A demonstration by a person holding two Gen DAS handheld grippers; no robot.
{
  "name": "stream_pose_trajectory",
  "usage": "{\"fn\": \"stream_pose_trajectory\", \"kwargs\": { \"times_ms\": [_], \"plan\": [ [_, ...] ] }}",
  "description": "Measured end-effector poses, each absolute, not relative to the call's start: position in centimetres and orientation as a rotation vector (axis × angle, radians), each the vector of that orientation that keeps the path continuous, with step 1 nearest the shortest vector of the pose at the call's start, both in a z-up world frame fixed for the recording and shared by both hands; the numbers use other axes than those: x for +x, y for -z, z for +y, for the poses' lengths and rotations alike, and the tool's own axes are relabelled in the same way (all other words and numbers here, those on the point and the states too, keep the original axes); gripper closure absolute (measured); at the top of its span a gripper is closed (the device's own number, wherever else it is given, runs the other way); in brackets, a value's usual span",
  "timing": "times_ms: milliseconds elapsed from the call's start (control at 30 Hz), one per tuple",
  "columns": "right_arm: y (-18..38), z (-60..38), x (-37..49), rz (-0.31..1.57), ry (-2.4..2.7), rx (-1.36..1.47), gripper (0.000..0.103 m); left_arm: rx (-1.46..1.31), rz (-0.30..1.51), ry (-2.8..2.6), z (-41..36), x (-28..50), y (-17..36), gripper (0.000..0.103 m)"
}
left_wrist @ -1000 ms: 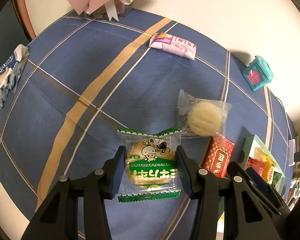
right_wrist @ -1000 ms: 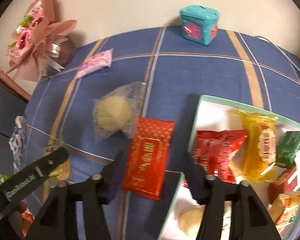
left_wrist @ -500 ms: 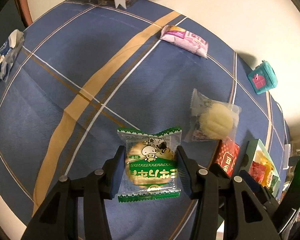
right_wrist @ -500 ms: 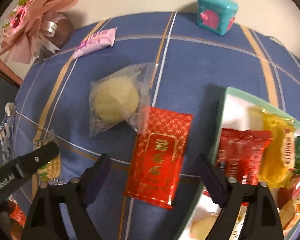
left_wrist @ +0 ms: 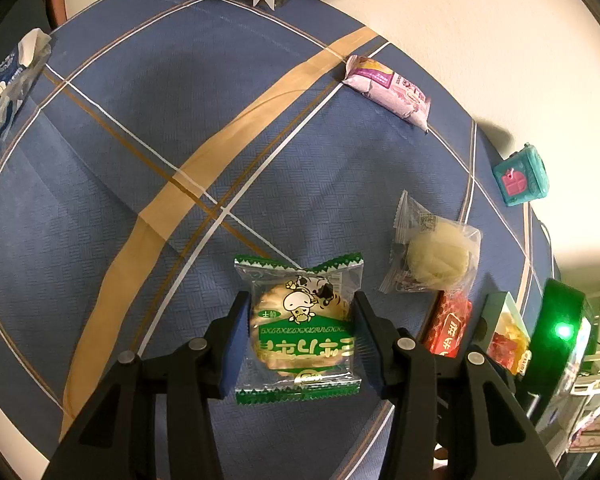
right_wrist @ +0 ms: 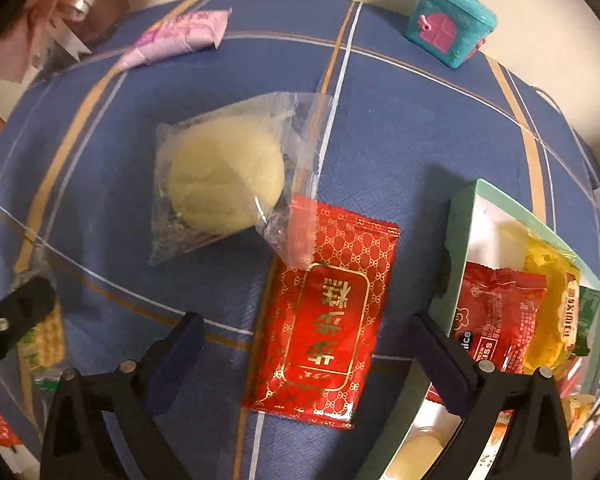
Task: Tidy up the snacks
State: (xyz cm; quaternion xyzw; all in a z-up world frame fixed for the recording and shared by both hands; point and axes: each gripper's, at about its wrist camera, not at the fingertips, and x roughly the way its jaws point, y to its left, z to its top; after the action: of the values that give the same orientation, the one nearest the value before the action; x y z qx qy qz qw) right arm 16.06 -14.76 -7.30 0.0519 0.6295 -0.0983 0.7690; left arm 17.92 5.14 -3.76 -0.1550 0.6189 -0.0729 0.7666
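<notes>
The left gripper (left_wrist: pixel 300 332) is pinching a green-and-clear cracker packet (left_wrist: pixel 300 332) with a cartoon cow on it; both blue pads press on the sides of the packet, which hangs between them above the blue checked tablecloth (left_wrist: pixel 140 140). Beyond it to the right lies a pale round pastry in a clear wrapper (left_wrist: pixel 436 260), and farther away, near the wall, a pink snack pouch (left_wrist: pixel 392 94).

The right gripper (right_wrist: pixel 304 344) points down at the table and its jaws are opening wide. Between them lies a red packet with gold characters (right_wrist: pixel 332 312), flat on the cloth, and the pads do not touch it; there is free cloth on each side of it. The upper corner of the red packet is tucked under the edge of the clear pastry wrapper (right_wrist: pixel 224 176), so the two overlap. Just right of the right finger stands a mint-green box (right_wrist: pixel 460 220), open, with a red snack bag (right_wrist: pixel 496 312) and a yellow wrapped snack (right_wrist: pixel 552 300) inside. At the far edge of the table sits a teal toy house (right_wrist: pixel 448 28) with a pink door.
</notes>
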Motion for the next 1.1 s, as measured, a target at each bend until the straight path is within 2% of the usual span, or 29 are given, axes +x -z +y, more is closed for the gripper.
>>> {"fn": "stream_pose_trajectory", "kwargs": {
  "times_ms": [233,767,800,867,1100],
  "plan": [
    [8.5,-15.4,18.6,1.439,0.207,0.273,0.0,-0.366,1.348,0.146,6.2,18.3,4.0,0.052],
    [8.9,-14.0,19.7,1.509,0.129,0.189,0.0,-0.374,1.347,0.136,6.8,18.3,4.9,0.052],
    [8.8,-13.7,19.4,1.493,0.133,0.187,0.0,-0.384,1.349,0.136,7.1,18.4,5.0,0.05],
    [8.7,-13.3,19.1,1.462,0.131,0.18,0.0,-0.401,1.357,0.134,7.5,18.6,5.3,0.038],
    [8.1,-14.0,17.8,1.334,0.161,0.21,0.0,-0.455,1.364,0.136,9.6,19.4,5.9,0.03]
  ]
}}
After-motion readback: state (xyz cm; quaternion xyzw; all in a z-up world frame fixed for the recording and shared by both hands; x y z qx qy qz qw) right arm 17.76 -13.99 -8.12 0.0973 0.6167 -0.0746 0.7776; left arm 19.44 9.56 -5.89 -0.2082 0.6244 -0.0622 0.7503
